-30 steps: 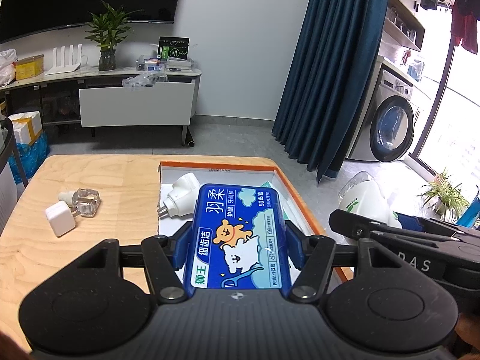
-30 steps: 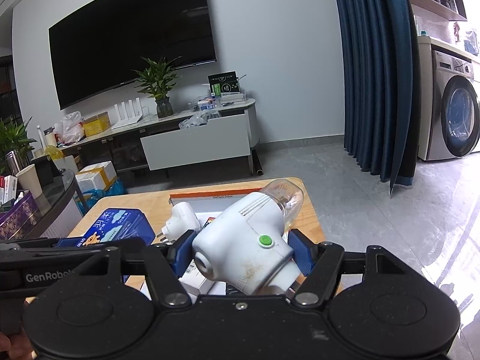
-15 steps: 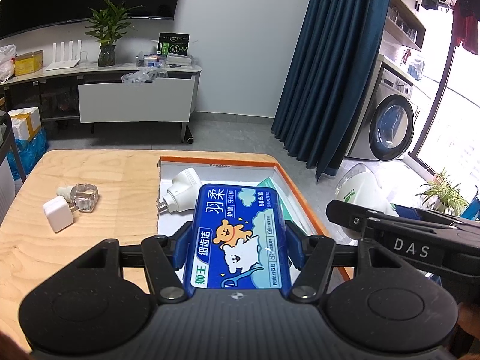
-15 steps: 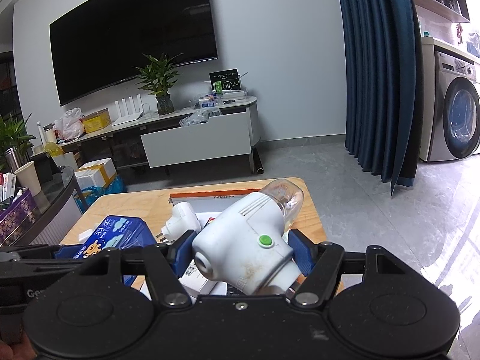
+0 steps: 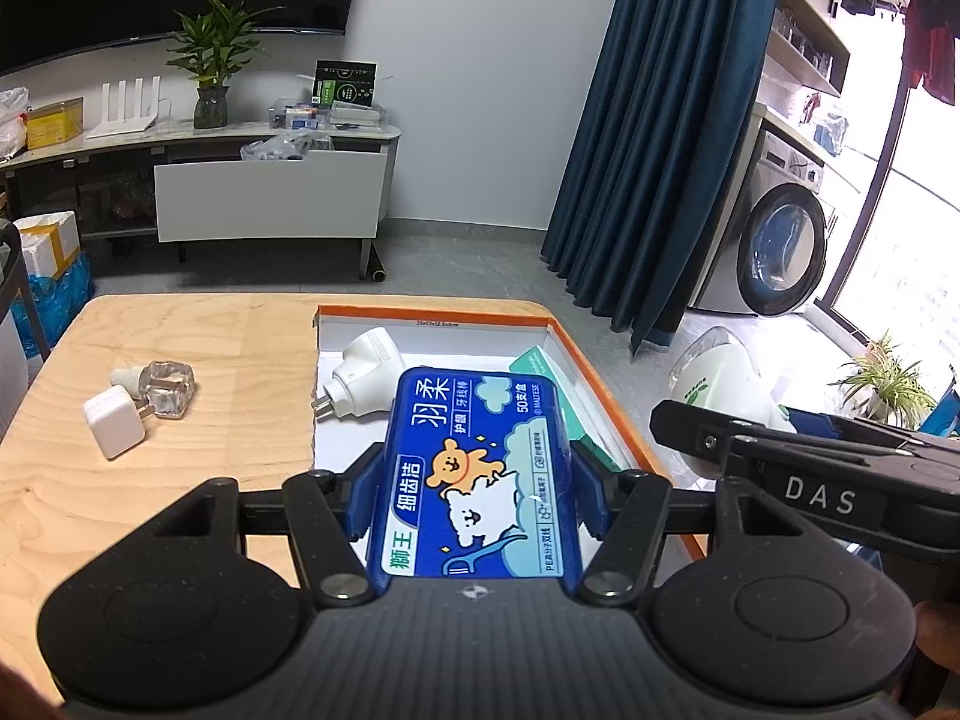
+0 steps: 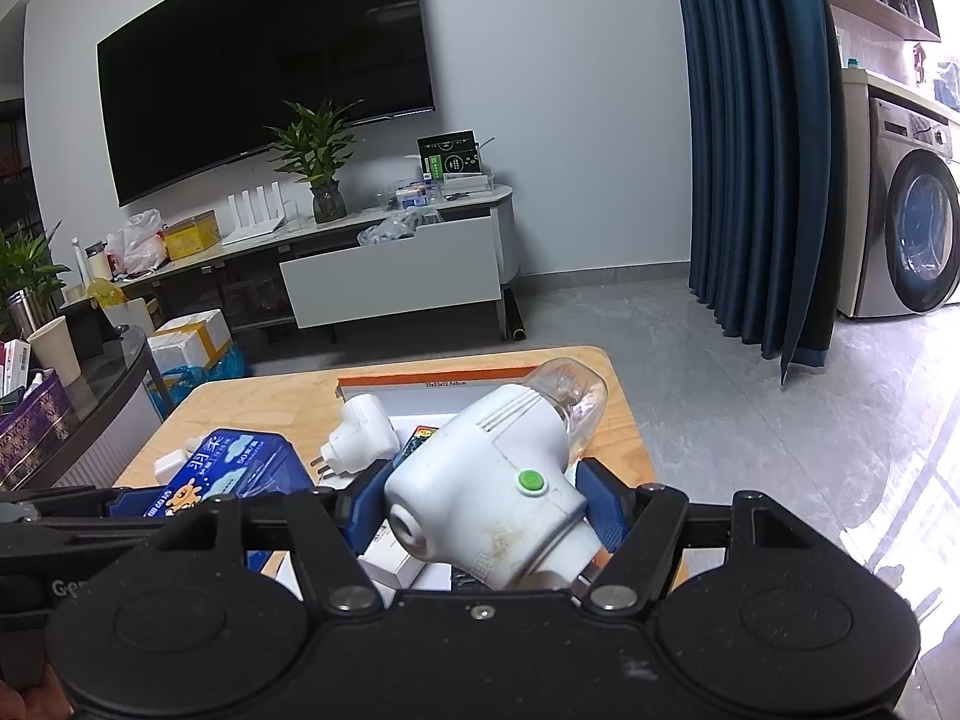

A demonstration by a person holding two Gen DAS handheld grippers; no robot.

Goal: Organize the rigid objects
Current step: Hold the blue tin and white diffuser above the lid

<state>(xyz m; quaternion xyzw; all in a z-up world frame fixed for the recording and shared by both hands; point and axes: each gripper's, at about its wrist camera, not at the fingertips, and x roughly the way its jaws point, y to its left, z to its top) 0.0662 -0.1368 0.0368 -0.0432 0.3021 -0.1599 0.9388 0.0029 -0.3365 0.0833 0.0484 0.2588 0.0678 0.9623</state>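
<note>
The left gripper [image 5: 474,474] holds the blue floss box [image 5: 477,468] between its jaws, pads pressed on the two long sides, so the box's long axis runs straight out along the fingers and away from the camera. It hangs over the near part of the open tray [image 5: 432,315], the orange-rimmed carton on the right half of the wooden table [image 5: 180,480]. The right gripper [image 6: 480,510] is closed on the white vaporizer [image 6: 492,492], a plug-in unit with a green button and a clear bottle; the bottle end points up and away to the right, so its long axis lies slanted across the jaws, not along them. In the left view that gripper sits off the tray's right rim, apart from it, while the left one is already above the tray floor, so the left hand looks the nearer to a drop. Below and ahead of the box lie a white plug [image 5: 360,372] at the tray's far left and a green carton [image 5: 540,384] along its right wall; the bare floor between them runs the same way as the box, so lowering it straight should fit. A white charger [image 5: 114,432] and a clear bottle [image 5: 165,387] wait together on the table's left, well apart from both grippers.
</note>
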